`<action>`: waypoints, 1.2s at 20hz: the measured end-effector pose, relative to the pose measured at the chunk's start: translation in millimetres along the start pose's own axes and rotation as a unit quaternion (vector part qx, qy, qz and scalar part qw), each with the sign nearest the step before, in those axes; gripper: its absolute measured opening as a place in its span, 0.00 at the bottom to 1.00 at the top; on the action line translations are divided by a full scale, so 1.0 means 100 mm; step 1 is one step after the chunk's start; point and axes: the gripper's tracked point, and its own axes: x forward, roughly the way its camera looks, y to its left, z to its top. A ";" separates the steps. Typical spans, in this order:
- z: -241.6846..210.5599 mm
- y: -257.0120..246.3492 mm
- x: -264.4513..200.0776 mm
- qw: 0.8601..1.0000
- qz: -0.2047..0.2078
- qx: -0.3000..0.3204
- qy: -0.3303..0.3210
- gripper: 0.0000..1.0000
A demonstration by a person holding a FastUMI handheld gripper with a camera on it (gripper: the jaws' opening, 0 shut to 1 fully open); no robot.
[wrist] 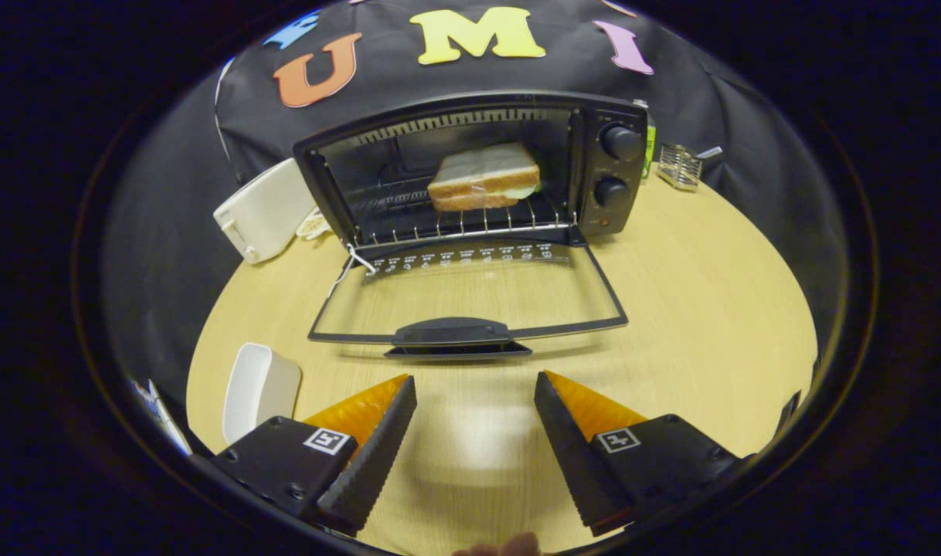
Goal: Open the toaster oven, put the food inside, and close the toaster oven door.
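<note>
The sandwich (484, 177) already sat on the rack inside the toaster oven (470, 170), whose door (470, 297) lay flat open in front. The hand-held gripper (475, 401) hovered before the door handle (451, 332), fingers spread wide, empty. Closing the door remained; that likely meant getting under the handle and lifting.

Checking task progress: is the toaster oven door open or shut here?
Open. The door lies folded down flat, its handle ahead of the open gripper, and the sandwich sits on the rack inside.
</note>
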 end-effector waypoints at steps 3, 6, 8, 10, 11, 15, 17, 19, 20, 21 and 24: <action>-0.05 0.04 0.16 1.000 0.000 -0.009 0.008 1.00; -0.04 0.02 0.25 1.000 -0.011 -0.001 0.004 1.00; 0.00 0.01 0.29 1.000 -0.020 -0.006 -0.001 1.00; 0.01 -0.01 0.34 0.999 -0.031 -0.014 0.001 1.00; 0.02 -0.01 0.33 0.999 -0.035 -0.013 0.000 1.00; 0.12 0.01 0.18 0.999 -0.031 -0.012 -0.021 1.00; 0.20 0.03 0.05 0.999 -0.026 -0.009 -0.038 1.00; 0.31 0.05 -0.06 0.998 -0.020 -0.007 -0.056 1.00; 0.38 0.06 -0.14 0.998 -0.018 -0.006 -0.065 1.00; 0.46 0.08 -0.21 0.997 -0.016 -0.004 -0.075 1.00; 0.75 0.11 -0.36 0.994 -0.014 -0.005 -0.106 1.00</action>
